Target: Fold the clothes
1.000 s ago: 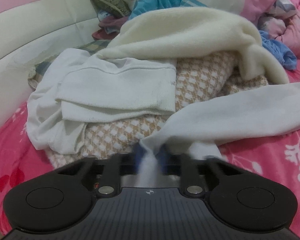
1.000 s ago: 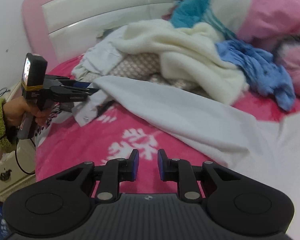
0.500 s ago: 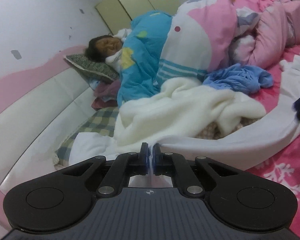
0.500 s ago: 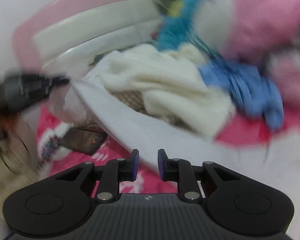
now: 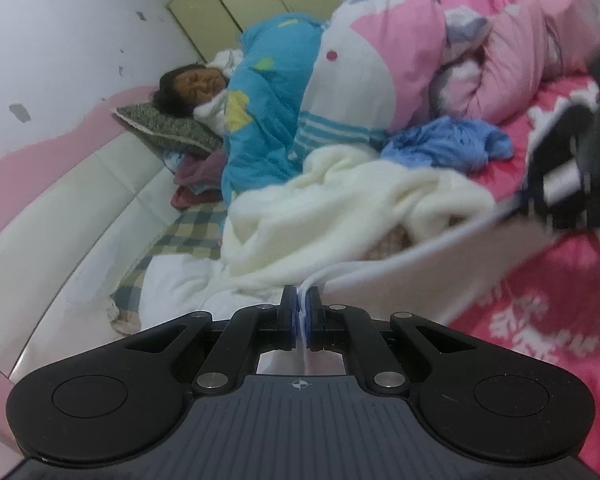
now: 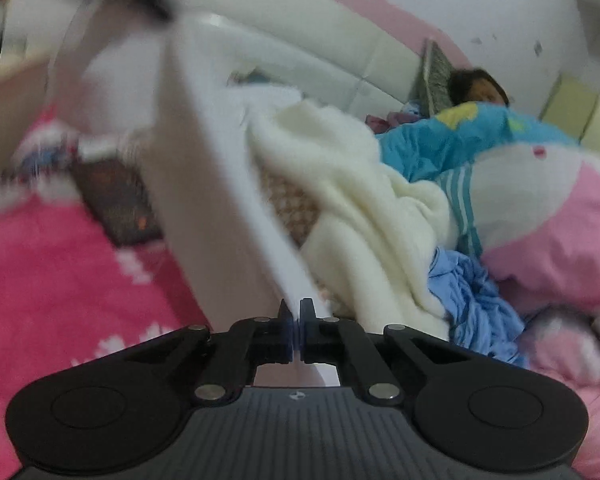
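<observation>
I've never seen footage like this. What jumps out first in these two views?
A white garment is stretched taut in the air between the left gripper and the right gripper, both shut on its edge. Behind it, on the bright pink bed, a cream blanket is heaped beside a sleeping person under a blue quilt.

No words, labels, brands or numbers can be read anywhere in either view
</observation>
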Available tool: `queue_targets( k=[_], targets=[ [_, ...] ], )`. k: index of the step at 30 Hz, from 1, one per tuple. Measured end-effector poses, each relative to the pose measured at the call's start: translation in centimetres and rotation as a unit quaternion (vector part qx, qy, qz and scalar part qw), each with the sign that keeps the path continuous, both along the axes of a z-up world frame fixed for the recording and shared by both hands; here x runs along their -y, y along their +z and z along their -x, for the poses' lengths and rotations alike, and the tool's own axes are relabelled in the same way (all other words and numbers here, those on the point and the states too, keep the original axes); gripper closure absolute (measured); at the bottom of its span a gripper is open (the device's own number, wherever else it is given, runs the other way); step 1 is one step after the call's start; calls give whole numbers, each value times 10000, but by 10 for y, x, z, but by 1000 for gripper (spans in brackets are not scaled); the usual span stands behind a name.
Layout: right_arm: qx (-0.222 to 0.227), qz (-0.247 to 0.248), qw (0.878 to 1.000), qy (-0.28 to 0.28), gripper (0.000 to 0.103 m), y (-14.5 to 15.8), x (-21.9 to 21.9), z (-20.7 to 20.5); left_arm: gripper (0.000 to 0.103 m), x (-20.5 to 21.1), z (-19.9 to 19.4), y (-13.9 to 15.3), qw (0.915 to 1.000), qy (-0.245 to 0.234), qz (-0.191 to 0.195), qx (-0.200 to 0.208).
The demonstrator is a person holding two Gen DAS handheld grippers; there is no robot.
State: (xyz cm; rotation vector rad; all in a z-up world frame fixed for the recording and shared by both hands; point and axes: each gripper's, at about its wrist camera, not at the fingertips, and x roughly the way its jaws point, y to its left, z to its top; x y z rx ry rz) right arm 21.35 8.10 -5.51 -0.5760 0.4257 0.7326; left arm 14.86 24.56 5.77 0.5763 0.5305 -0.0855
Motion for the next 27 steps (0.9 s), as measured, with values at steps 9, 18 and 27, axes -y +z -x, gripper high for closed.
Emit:
queue_targets(
  k=[9,18,27],
  targets=[
    [-1495,-1066,9830,18,101,7,18,-63,100,-16,-19,-20,9994,259,-63,-227],
    [-1913,-1409,9688,-709,44,-6,39,-82,99,-27,-51,-69,9936,626,-573,-741],
    [-2046,-2560,9283,-1756,37,27,146,-77,91,-60,-72,-94,9815,1438,-339,-1216]
  ],
)
